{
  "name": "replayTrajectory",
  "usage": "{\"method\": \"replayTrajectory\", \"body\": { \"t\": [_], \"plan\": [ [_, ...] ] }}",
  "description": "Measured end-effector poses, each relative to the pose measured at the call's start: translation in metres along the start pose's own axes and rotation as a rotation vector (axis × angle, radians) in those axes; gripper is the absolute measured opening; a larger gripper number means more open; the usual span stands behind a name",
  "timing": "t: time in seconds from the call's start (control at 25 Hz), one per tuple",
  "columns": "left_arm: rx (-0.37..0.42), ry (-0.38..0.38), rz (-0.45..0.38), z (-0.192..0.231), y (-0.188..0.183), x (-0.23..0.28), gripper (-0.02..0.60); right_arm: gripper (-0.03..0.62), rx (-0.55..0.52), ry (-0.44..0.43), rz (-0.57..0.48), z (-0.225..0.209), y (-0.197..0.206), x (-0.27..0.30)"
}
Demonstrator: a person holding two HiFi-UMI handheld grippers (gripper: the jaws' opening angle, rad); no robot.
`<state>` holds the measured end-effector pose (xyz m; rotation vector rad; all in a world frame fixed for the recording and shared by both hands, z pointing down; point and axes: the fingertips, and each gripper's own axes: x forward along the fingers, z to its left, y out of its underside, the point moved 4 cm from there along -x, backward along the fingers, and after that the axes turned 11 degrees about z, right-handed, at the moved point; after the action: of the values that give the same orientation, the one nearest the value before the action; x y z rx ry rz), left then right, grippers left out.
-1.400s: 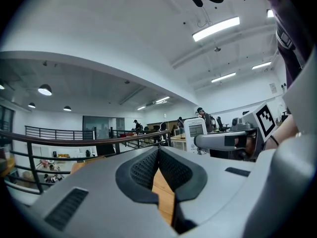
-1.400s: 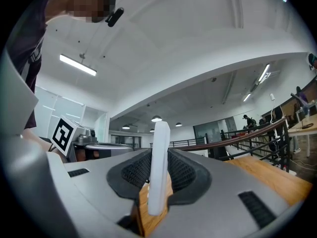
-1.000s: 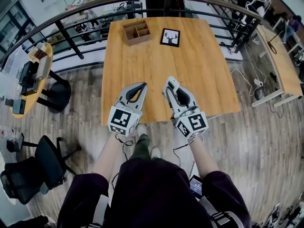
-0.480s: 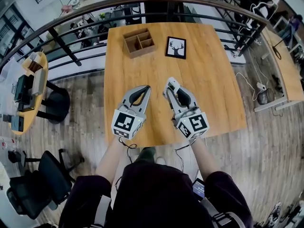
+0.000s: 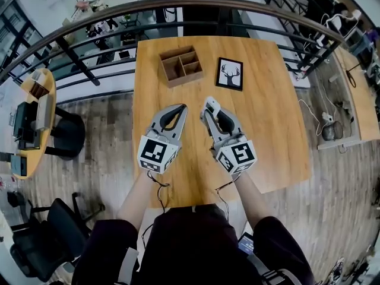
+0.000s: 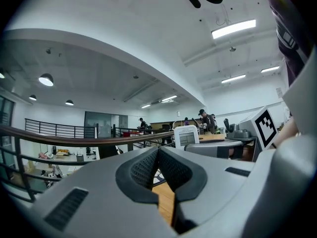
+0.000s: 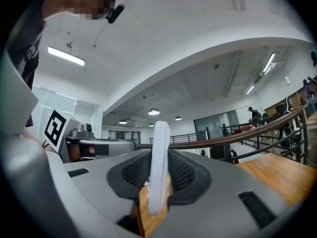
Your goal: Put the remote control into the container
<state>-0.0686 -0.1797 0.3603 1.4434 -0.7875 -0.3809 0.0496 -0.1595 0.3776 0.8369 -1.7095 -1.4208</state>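
My right gripper point(image 5: 208, 110) clamps the one white remote control point(image 7: 158, 162) edge-up between its pads, above the near half of the wooden table point(image 5: 267, 129). My left gripper point(image 5: 180, 108), just beside it, is clenched on nothing. Toward the far edge sit one divided wooden container point(image 5: 181, 66), its compartments showing bare wood, and one framed deer picture point(image 5: 229, 73). A curved railing point(image 5: 119, 13) runs beyond, with plank floor point(image 5: 98, 141) around.

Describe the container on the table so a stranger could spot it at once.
Start at the square wooden table. Near its far edge sits a wooden box, left of a framed deer picture. It alone is open-topped and split into compartments.
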Motion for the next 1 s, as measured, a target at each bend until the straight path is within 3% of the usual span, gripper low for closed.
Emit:
{"method": "replayTrajectory", "body": {
  "t": [0.44,0.76,1.0],
  "plan": [
    [-0.018,-0.078,0.045,0.083,0.022,0.101,0.011,0.109,-0.014,-0.016,0.015,-0.077,-0.008,0.125],
    [-0.071,-0.109,0.119,0.129,0.064,0.178,0.011,0.109,-0.012,-0.047,0.067,-0.124,0.022,0.209],
    [-0.133,-0.104,0.136,0.150,0.087,0.210,0.011,0.109,0.012,-0.071,0.086,-0.144,0.043,0.242]
  ]
}}
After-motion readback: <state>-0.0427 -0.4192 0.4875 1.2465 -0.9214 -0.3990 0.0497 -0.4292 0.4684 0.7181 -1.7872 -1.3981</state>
